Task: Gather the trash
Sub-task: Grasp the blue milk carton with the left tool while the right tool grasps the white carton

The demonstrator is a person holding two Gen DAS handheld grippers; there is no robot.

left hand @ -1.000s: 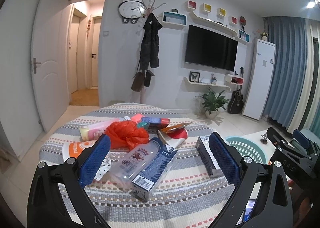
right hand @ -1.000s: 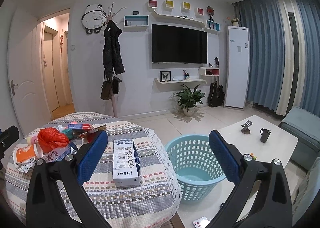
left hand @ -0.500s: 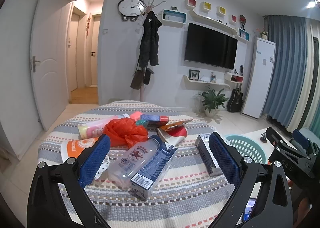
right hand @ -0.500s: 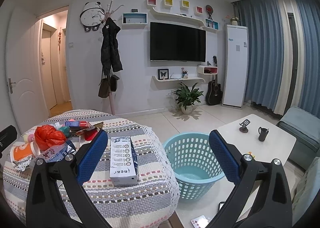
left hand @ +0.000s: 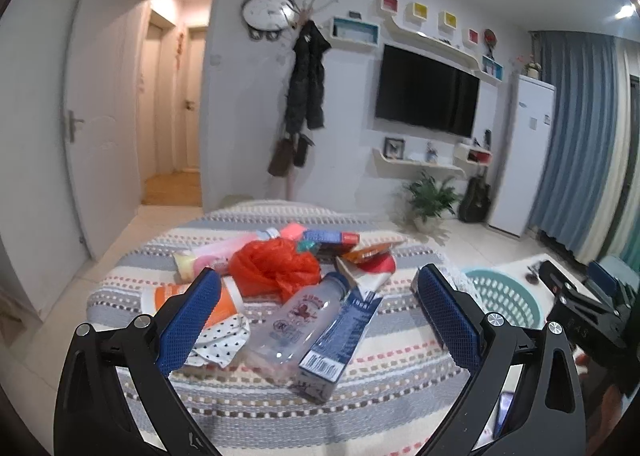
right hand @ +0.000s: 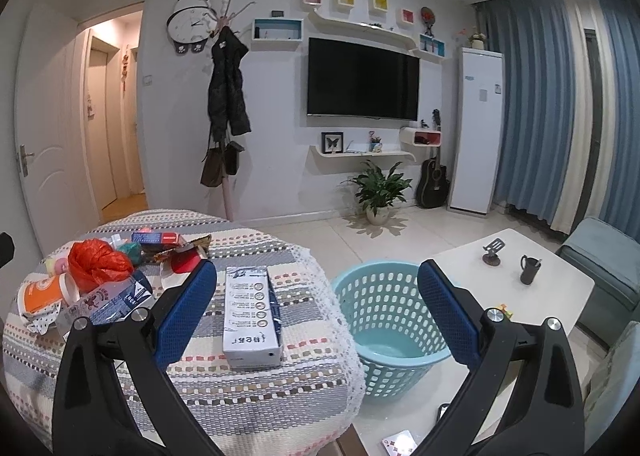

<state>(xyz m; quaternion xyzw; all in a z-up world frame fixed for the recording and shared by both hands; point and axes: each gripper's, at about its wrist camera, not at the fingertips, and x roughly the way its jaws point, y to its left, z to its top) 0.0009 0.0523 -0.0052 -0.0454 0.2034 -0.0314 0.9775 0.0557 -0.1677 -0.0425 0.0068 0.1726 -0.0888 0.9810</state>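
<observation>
On the striped tablecloth (right hand: 260, 396) the trash lies in two groups. A white carton (right hand: 251, 312) lies flat and alone near the table's right edge, long axis running away from the right gripper (right hand: 318, 320). Well to its left is the heap: a clear plastic bottle (left hand: 298, 320) touching a blue-and-white carton (left hand: 340, 340), a crumpled red plastic bag (left hand: 274, 266) behind them, an orange paper cup (left hand: 192, 298) on its side over a dotted wrapper (left hand: 220, 344), and smaller packets further back, too jumbled to separate.

Both tongs are spread wide and hold nothing. Left gripper (left hand: 318, 322) hangs above and short of the bottle and blue carton; right gripper frames the gap between white carton and basket (right hand: 384, 320), which stands on the floor just beside the table edge and looks empty.

Judgement: task barely begun; step in hand is the first pick. Suggested:
- Right takes the white carton: isolated, rigid, nearest the basket. Close across its narrow width, not its length.
- Left takes the bottle across its body; it is round and may roll against the carton, so come down square.
- Lift clear of the lace edging before swinging over the basket rim.
- Leave the bag for later; it will compress and may drag neighbours.
</observation>
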